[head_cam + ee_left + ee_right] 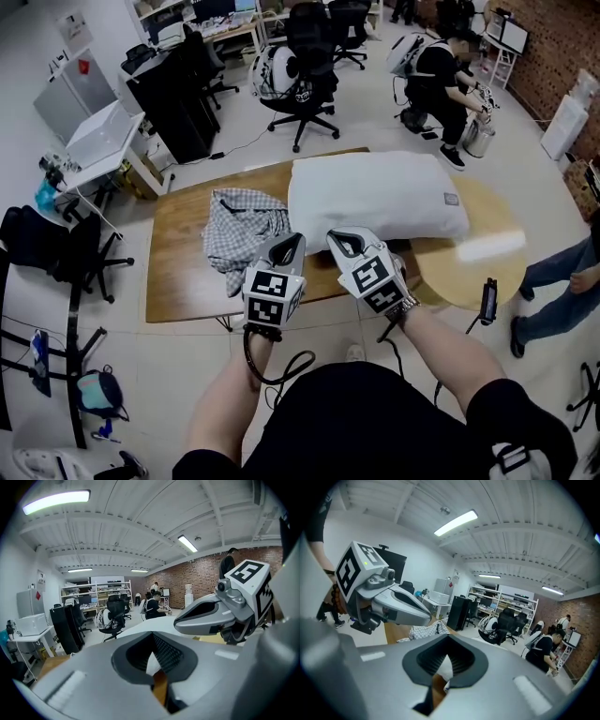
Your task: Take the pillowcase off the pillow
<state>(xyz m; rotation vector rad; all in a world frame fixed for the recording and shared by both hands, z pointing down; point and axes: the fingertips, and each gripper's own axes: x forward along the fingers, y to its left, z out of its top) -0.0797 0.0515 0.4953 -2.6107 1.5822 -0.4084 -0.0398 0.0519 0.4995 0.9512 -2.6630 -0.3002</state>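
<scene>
The pillow [375, 192] is smooth, matt white cloth. The checked cloth [246, 230] is thin and rumpled. The tabletop [183, 272] is brown wood with a faint sheen. The left gripper [287, 242] and right gripper [339, 240] are matt grey plastic; their fingers [84, 677] have dark ribbed linings.

Right gripper [449, 641]: jaws together, nothing clamped. Left gripper [425, 618] sits up-left of it. Checkered pillowcase [423, 631] lies crumpled on the wooden table [396, 631], beyond and left of it. Seated person [543, 649] far right.
</scene>
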